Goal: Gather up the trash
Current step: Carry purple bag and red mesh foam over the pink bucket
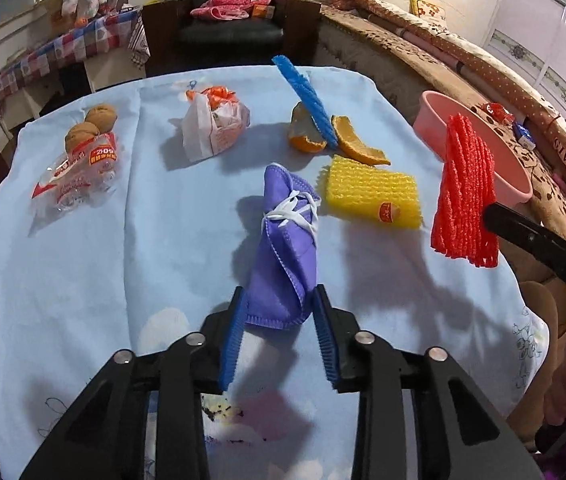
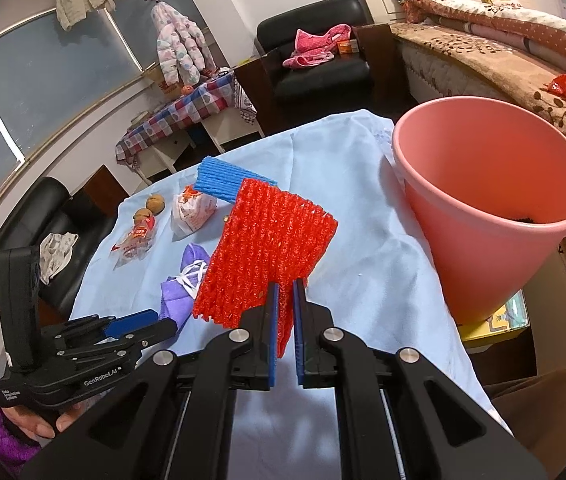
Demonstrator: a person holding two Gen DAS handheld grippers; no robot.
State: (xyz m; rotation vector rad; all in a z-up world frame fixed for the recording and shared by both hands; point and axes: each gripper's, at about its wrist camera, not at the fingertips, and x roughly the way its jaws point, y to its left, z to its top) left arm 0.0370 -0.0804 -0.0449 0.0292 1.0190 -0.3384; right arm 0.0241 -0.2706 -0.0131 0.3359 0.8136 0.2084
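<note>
- Left claw [image 1: 279, 312]: jaws part-spread around the near end of the purple face mask [image 1: 287, 248]. The mask sits between the blue pads; the left-wrist view does not settle whether the pads press on it. The mask lies on the tabletop [image 1: 83, 264], which is covered in a light blue cloth, with white ear loops wrapped round its middle.
- Right claw [image 2: 287, 292]: clenched on the lower edge of the red foam net [image 2: 267, 248], which is held up off the tabletop, to the left of the pink bin [image 2: 483, 216].
- Left-wrist view only: yellow foam net [image 1: 371, 192] with a round sticker, just right of the mask; orange peel pieces [image 1: 307, 136] beyond it, with a blue foam net [image 1: 303, 96] leaning across them. In the right-wrist view the red net hides the yellow net and the peel.
- Right-wrist view only: the bin's inside, with a dark bit of debris low against the near wall. The left-wrist view shows only part of its rim behind the red net.
- Right-wrist view also shows the left claw from the side, held by a hand [image 2: 39, 420] with a purple fleecy sleeve.
- Both views: clear wrapper with two walnuts [image 1: 83, 160] and a crumpled white-and-orange bag [image 1: 211, 128], far-left part of the tabletop.
</note>
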